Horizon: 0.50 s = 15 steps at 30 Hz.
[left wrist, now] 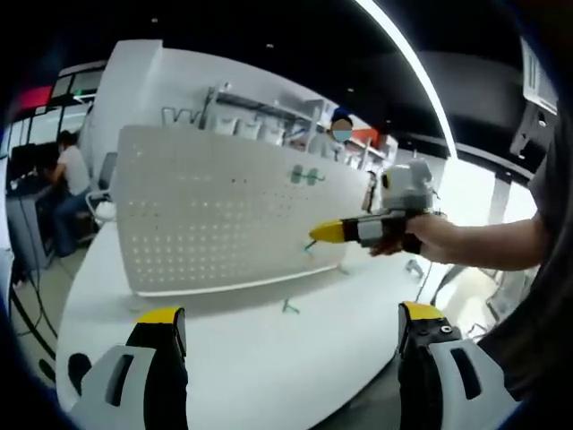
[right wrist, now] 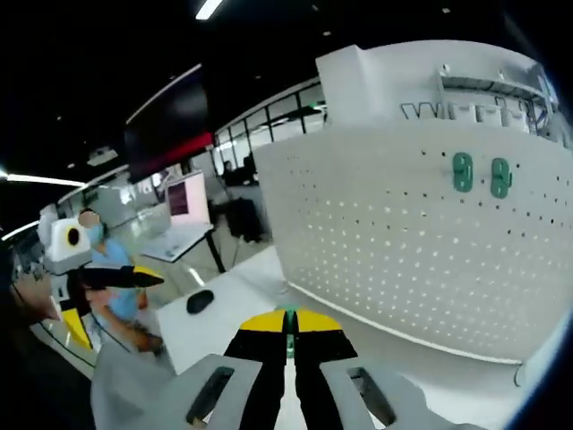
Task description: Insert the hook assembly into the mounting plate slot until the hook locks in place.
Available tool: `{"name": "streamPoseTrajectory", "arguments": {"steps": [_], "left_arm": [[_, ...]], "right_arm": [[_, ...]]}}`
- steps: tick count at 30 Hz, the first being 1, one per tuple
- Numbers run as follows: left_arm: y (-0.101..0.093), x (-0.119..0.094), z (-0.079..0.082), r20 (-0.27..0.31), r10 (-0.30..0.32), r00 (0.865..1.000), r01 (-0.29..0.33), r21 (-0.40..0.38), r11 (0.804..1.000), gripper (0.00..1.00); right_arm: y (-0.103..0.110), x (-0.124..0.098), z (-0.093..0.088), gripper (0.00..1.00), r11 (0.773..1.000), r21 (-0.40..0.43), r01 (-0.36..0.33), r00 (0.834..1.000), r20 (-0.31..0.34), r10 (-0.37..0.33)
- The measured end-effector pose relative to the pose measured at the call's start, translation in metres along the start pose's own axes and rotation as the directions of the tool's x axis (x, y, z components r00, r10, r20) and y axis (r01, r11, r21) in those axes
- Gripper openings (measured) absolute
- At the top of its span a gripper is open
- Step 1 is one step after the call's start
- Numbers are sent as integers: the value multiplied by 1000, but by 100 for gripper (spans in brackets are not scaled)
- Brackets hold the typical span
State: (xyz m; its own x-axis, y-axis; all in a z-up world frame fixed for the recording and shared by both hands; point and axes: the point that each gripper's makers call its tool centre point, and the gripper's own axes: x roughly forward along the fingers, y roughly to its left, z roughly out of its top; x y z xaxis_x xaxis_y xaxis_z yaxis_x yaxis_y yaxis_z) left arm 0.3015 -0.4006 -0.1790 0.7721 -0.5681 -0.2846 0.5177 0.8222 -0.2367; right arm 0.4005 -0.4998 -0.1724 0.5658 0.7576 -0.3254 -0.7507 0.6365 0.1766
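In the right gripper view the right gripper (right wrist: pixel 287 330) has its yellow-tipped fingers (right wrist: pixel 260 324) pressed together on a small green hook (right wrist: pixel 288 324), of which a thin green strip shows in the seam between the tips. Ahead of them stands the white pegboard (right wrist: pixel 421 242), upright on the white tabletop (right wrist: pixel 228 309), its face covered with rows of small holes. Two more green hooks (right wrist: pixel 481 175) hang side by side near its upper edge, well above the held one. A dark mouse (right wrist: pixel 200 301) lies on the tabletop off to the left, clear of the path to the board. The left gripper (right wrist: pixel 121 278) shows at the left edge of this view, held in a hand.

In the left gripper view the left gripper (left wrist: pixel 288 324) has its fingers (left wrist: pixel 163 327) spread wide with nothing between them, low in front of the board (left wrist: pixel 224 219). The right gripper (left wrist: pixel 327 232) comes in from the right, held in a hand (left wrist: pixel 421 237), its tip close to the board's lower right part; whether it touches the board cannot be told. The hanging hooks (left wrist: pixel 306 176) sit above it. A loose green hook (left wrist: pixel 288 307) lies on the tabletop (left wrist: pixel 269 358) just in front of the board. People sit and stand in the background.
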Motion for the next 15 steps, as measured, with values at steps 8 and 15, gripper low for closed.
{"name": "streamPoseTrajectory", "arguments": {"steps": [8, 15], "left_arm": [[-3, 8, 1, 6, -17, 1000, 17, -31, 999, 97], [-6, 14, 1, 4, -29, 1000, 29, -41, 999, 93]], "right_arm": [[35, -13, 5, 0, 998, 48, -33, 997, 74, 29], [57, -21, 8, 0, 996, 76, -57, 991, 128, 47]]}}
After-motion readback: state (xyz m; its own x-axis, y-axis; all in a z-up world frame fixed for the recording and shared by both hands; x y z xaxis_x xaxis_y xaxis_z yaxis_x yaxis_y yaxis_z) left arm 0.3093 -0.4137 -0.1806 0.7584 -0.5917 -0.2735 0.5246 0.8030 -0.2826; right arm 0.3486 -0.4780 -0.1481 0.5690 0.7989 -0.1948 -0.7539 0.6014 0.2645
